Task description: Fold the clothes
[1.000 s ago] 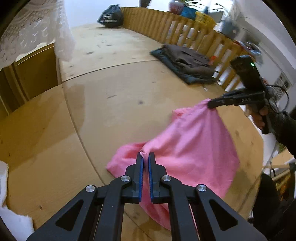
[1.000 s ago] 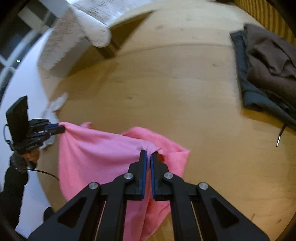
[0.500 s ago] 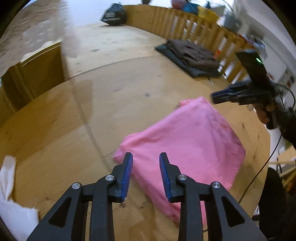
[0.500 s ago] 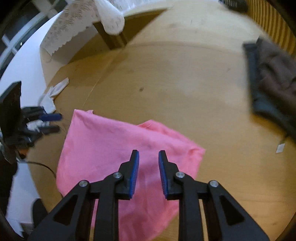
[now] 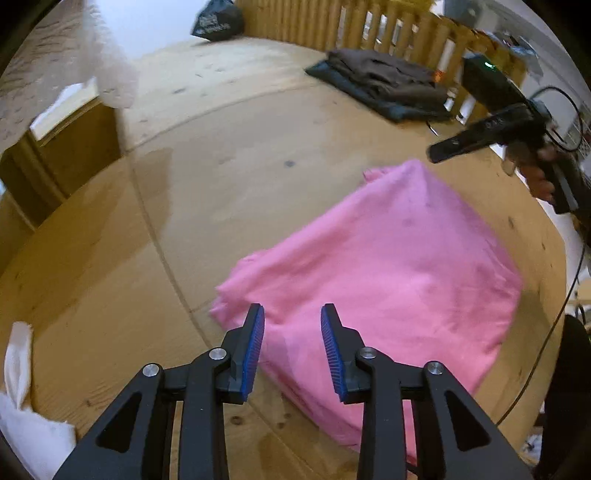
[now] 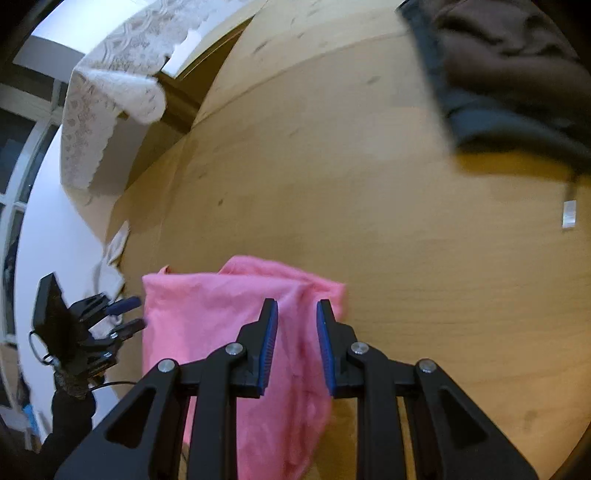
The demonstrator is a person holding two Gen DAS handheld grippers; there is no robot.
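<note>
A pink garment (image 5: 388,273) lies folded flat on the wooden table (image 5: 229,177); it also shows in the right wrist view (image 6: 221,317). My left gripper (image 5: 291,314) is open and empty, just above the garment's near left corner. My right gripper (image 6: 295,308) is open and empty above the garment's far right corner. In the left wrist view the right gripper (image 5: 439,151) hangs above the garment's far corner. In the right wrist view the left gripper (image 6: 133,314) is at the garment's left edge.
A folded dark pile of clothes (image 5: 384,81) lies at the far side by a wooden railing (image 5: 369,26); it fills the top right of the right wrist view (image 6: 509,70). White cloth (image 5: 22,398) lies at the near left. A lace cloth (image 6: 107,103) hangs nearby.
Both grippers held the pink garment's corners lifted; they have opened and let go, and the garment now lies flat. Both grippers have drawn back slightly.
</note>
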